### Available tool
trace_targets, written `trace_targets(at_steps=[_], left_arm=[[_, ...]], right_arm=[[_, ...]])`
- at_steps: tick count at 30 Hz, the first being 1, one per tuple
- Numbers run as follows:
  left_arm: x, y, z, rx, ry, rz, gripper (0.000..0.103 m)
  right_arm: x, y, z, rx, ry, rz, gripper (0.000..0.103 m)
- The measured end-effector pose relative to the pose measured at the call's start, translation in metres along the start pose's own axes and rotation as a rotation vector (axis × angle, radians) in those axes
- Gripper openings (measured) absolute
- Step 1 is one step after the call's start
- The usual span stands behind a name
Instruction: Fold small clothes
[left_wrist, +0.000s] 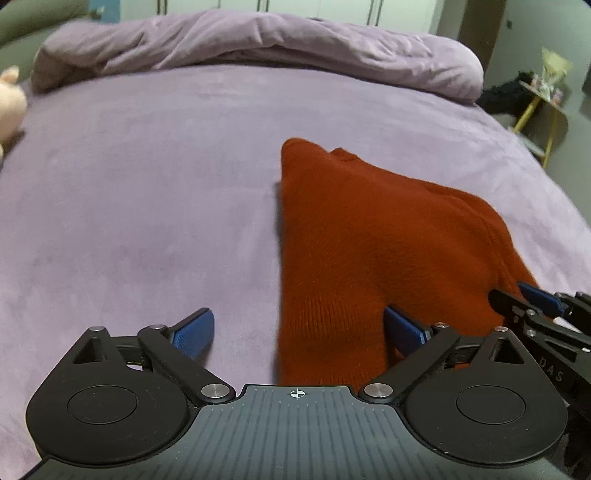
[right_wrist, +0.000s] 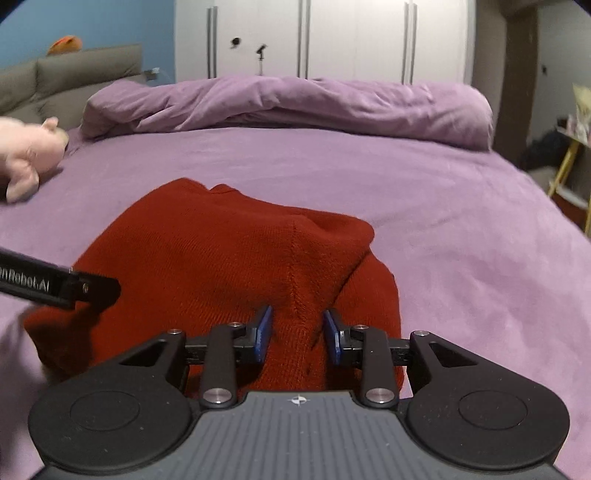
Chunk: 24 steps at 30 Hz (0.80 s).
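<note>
A red knitted garment (right_wrist: 236, 266) is seen lying folded on the purple bedsheet (right_wrist: 443, 206); the left gripper (left_wrist: 297, 332) is held wide open over the garment's near left edge, nothing being gripped. The right gripper (right_wrist: 297, 334) is held partly open, its blue pads (right_wrist: 263, 334) set either side of a raised seam; a pink plush toy (right_wrist: 26, 158) is seen well apart, near the bunched duvet (right_wrist: 295, 103).

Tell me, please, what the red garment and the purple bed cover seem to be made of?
The red garment looks like a knit, probably wool or acrylic: fine ribbed stitch rows, a raised seam and a slightly fuzzy matte surface. The purple bed cover looks like a soft plush or velvety fabric, perhaps fleece or microfiber: short matte nap with faint shading patches and no visible weave. Exact fibres cannot be told.
</note>
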<state>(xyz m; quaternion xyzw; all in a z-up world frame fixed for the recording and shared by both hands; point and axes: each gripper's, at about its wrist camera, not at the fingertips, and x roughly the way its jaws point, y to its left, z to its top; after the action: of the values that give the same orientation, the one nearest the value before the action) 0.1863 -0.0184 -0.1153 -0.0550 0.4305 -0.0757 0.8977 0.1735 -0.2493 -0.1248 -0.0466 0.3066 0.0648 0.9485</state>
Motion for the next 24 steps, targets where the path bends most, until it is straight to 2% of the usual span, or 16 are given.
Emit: trace_targets(at_steps=[2,3,5,6,7,10,14,18,20,24], left_arm=[[-0.01,0.004,-0.002,-0.025,0.016,-0.007,0.101],[-0.017,0.006,-0.005,-0.024,0.023,0.003,0.101],[-0.035,0.007,-0.015,-0.019,0.015,0.046,0.1],[-0.045,0.008,-0.022,-0.018,0.008,0.062,0.1],[-0.051,0.008,-0.026,-0.021,0.012,0.078,0.1],[-0.061,0.005,-0.033,-0.015,0.067,0.115,0.1],[-0.078,0.006,-0.034,-0.041,0.109,0.046,0.101],[-0.101,0.004,-0.034,-0.033,0.061,0.018,0.101],[-0.111,0.004,-0.033,-0.026,0.041,0.021,0.101],[-0.118,0.004,-0.03,-0.027,0.073,-0.025,0.101]], right_arm=[[-0.005,0.001,0.006,0.008,0.027,-0.009,0.033],[-0.009,0.002,0.011,0.026,0.046,-0.021,0.038],[-0.022,0.003,0.016,0.073,0.091,-0.074,0.056],[-0.033,0.003,0.017,0.121,0.127,-0.11,0.072],[-0.04,0.002,0.016,0.159,0.164,-0.124,0.078],[-0.058,0.004,0.005,0.264,0.288,-0.076,0.079],[-0.067,0.016,0.001,0.271,0.396,-0.068,0.081],[-0.079,0.03,0.009,0.234,0.398,-0.11,0.094],[-0.083,0.033,0.013,0.232,0.39,-0.103,0.095],[-0.092,0.04,0.018,0.207,0.391,-0.126,0.095]])
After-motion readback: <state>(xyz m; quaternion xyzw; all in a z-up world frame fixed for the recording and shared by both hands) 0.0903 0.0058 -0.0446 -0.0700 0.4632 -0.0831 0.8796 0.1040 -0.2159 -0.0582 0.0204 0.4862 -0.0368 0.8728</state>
